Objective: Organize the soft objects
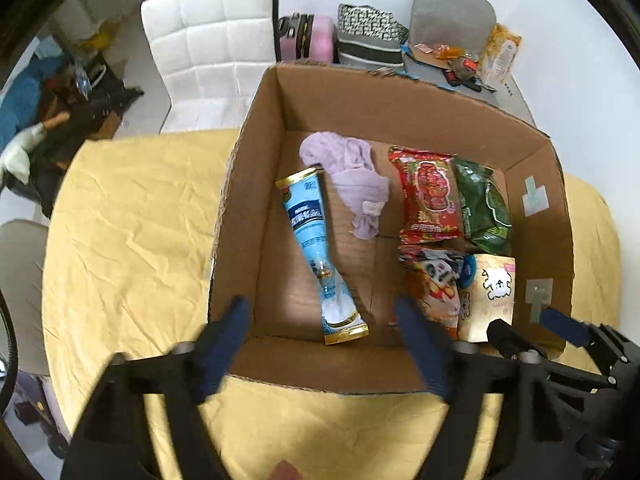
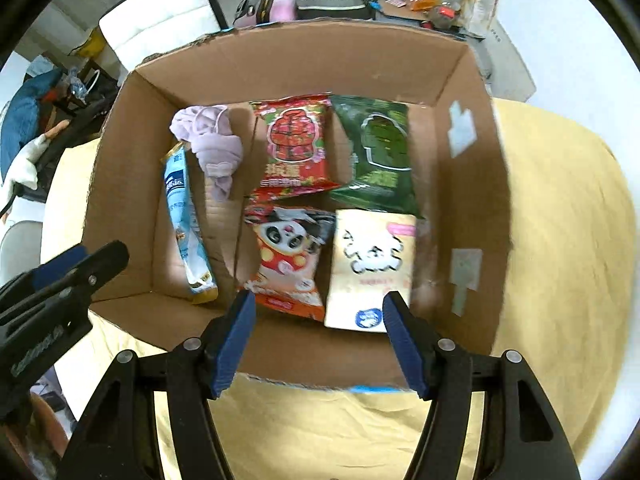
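An open cardboard box (image 1: 264, 184) (image 2: 472, 184) stands on a yellow cloth. Inside lie a long blue packet (image 1: 316, 252) (image 2: 182, 216), a crumpled lilac cloth (image 1: 352, 176) (image 2: 214, 144), a red snack bag (image 1: 430, 196) (image 2: 298, 144), a green bag (image 1: 486, 208) (image 2: 380, 152), a panda bag (image 1: 434, 280) (image 2: 290, 256) and a cream pack (image 1: 494, 296) (image 2: 372, 264). My left gripper (image 1: 324, 344) is open and empty above the box's near wall. My right gripper (image 2: 318, 336) is open and empty above the near wall too; it also shows in the left wrist view (image 1: 532, 328).
The yellow tablecloth (image 1: 132, 240) (image 2: 560, 240) covers the table around the box. A white chair (image 1: 208, 44) stands behind at the left. A grey chair (image 1: 448, 20) with snacks, a patterned bag (image 1: 368, 36) and a pink suitcase (image 1: 312, 36) lie beyond the box.
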